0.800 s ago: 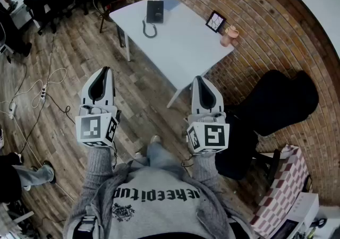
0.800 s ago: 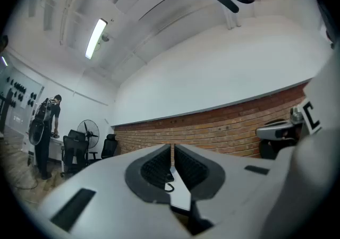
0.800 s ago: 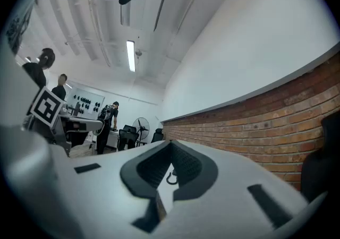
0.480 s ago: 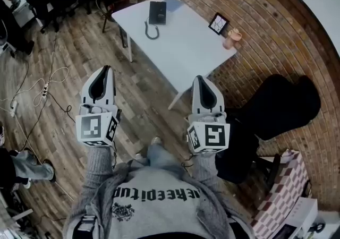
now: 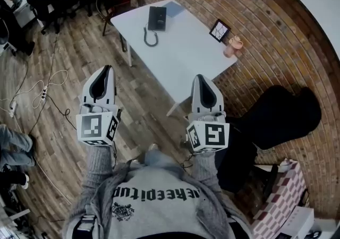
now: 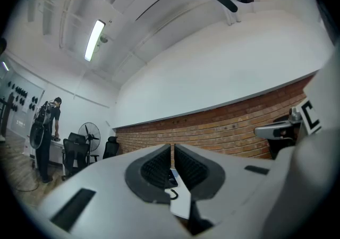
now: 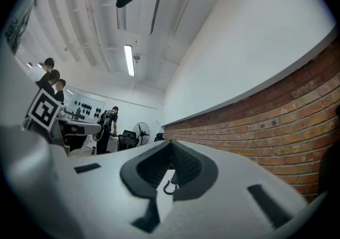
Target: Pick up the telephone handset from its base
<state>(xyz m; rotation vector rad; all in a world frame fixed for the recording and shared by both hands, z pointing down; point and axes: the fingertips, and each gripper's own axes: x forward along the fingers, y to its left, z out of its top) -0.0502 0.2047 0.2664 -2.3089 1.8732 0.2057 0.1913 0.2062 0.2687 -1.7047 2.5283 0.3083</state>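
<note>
Two grippers, both empty, and the pick has not begun.

From the head view, the left gripper point(image 5: 103, 71) and the right gripper point(image 5: 201, 80) are held side by side over the wooden floor, each with its jaws drawn together on nothing. The telephone point(image 5: 156, 18) lies well ahead of both tips, on the far part of a white table point(image 5: 186, 54). Its cord point(image 5: 150, 37) loops out on the side nearer the grippers. At this range I cannot tell the handset from its base. It looks to be resting there, untouched.

In the left gripper view, the jaws stand pressed almost together, with only a thin slit and nothing in it. Under them the dark telephone and the hook of cord show far off.

In the right gripper view, the jaws meet at the tip, with nothing pinched. The cord and a strip of table peek out below.

As I judge it, everything is left: close the distance to the table, spread one gripper's jaws, take the handset and lift it off.
</note>
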